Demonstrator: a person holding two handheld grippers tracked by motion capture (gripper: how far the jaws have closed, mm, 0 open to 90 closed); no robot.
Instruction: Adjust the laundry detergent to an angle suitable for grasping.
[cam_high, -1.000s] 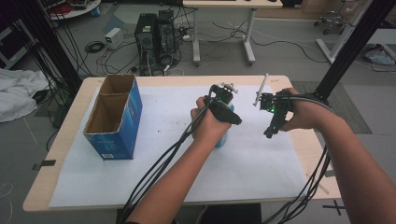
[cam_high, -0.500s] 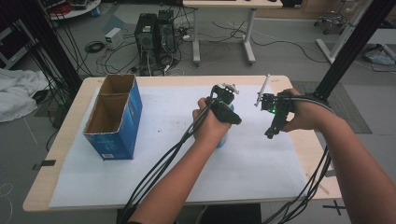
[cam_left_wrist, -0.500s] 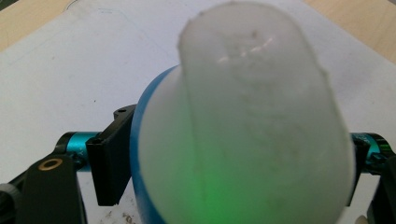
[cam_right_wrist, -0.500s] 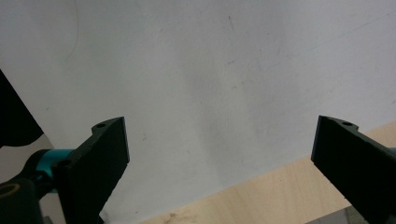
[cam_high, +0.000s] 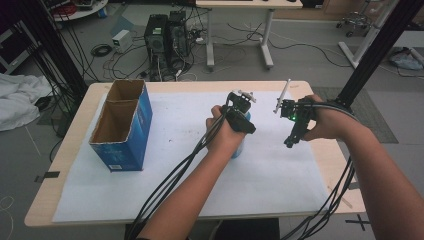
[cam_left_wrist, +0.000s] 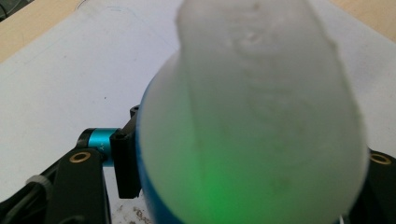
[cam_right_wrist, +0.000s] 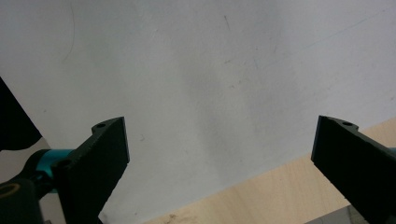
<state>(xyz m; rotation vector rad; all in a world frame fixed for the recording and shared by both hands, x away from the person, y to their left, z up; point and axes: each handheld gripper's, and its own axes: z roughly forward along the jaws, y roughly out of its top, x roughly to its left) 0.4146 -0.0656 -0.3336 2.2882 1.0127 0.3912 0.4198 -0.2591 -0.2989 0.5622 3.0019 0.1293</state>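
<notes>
At the nine o'clock side of the desk (cam_high: 165, 86), a blue cardboard box (cam_high: 122, 125) is standing open-topped on the white paper sheet (cam_high: 280, 175) that is covering most of the surface. Near the centre, the left gripper (cam_high: 239, 112) is pointing down, its jaws clamping a pale blue-bottomed bottle (cam_high: 239, 146) that is standing on the sheet beneath the person's left hand (cam_high: 224, 132). In the left gripper view the bottle (cam_left_wrist: 252, 126) is looming blurred and frosted, lit green from below; it may be a plastic bottle, though the blur is making that hard to judge. Toward three o'clock, well apart from the bottle, the right gripper (cam_high: 291, 131) is hanging tilted over the sheet, its jaws standing wide apart and holding nothing, with the sheet's edge (cam_right_wrist: 224, 93) and bare wood showing between them.
</notes>
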